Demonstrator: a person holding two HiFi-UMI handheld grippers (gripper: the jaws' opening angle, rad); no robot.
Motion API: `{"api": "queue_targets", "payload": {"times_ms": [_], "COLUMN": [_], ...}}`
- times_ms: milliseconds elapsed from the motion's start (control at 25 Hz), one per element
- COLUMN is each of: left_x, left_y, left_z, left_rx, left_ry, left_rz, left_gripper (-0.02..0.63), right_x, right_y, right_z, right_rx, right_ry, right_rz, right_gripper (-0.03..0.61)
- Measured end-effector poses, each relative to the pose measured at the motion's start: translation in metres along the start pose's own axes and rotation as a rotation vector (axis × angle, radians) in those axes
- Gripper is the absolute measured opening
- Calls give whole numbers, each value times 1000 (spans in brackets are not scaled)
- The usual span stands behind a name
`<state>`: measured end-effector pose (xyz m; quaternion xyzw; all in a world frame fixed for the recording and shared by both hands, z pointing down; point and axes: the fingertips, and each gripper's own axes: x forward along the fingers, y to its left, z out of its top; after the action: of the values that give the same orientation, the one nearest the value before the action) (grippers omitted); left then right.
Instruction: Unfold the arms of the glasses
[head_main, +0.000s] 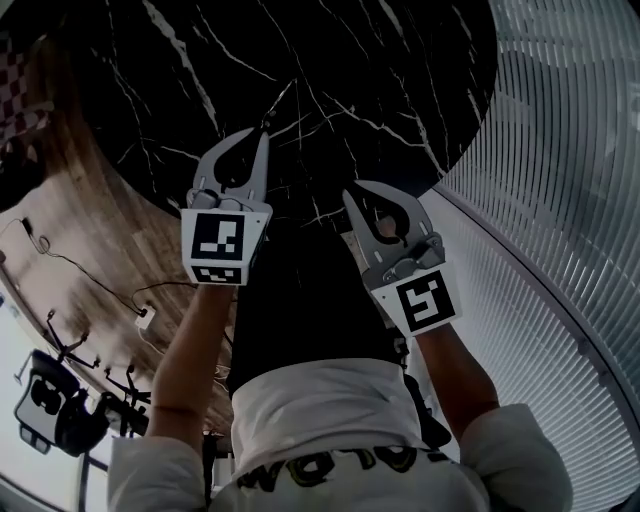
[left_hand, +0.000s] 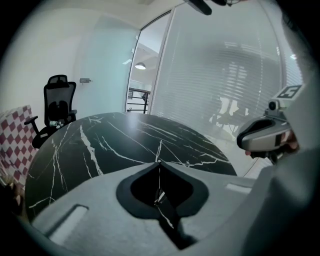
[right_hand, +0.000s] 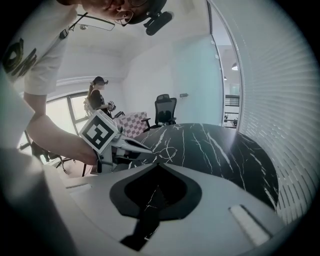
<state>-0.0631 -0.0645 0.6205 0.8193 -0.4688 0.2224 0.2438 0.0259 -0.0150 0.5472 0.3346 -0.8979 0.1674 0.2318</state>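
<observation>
The thin wire-rimmed glasses (head_main: 280, 103) stick out from the tips of my left gripper (head_main: 265, 130), which is shut on them above the black marble table (head_main: 380, 80). In the left gripper view only a thin pale wire (left_hand: 160, 150) rises from the closed tips (left_hand: 159, 162). The right gripper view shows a lens loop (right_hand: 168, 151) just past the left gripper (right_hand: 145, 148). My right gripper (head_main: 348, 195) hovers to the right of the left one, shut, with nothing between its tips (right_hand: 157, 162). It also shows at the right of the left gripper view (left_hand: 240, 141), apart from the glasses.
The round table's edge (head_main: 455, 170) curves close to a glass wall with blinds (head_main: 570, 200). A black office chair (left_hand: 57, 102) and a checkered seat (left_hand: 12, 135) stand beyond the table. A person (right_hand: 97, 97) stands by the far window. Cables (head_main: 90, 270) lie on the wooden floor.
</observation>
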Motion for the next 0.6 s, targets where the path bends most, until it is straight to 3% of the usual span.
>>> {"api": "queue_targets", "payload": {"times_ms": [400, 600], "left_x": [-66, -104], "left_y": [-30, -49], "left_z": [88, 123], "left_rx": [2, -3], "left_ry": [-96, -132], "left_rz": [1, 7], "left_gripper": [5, 5], "right_x": [-49, -75], "right_y": [2, 13], "right_z": [89, 120], "right_rx": [-95, -233], "right_ry": [-142, -112], "right_rz": [-32, -8], "right_gripper": [3, 3]}}
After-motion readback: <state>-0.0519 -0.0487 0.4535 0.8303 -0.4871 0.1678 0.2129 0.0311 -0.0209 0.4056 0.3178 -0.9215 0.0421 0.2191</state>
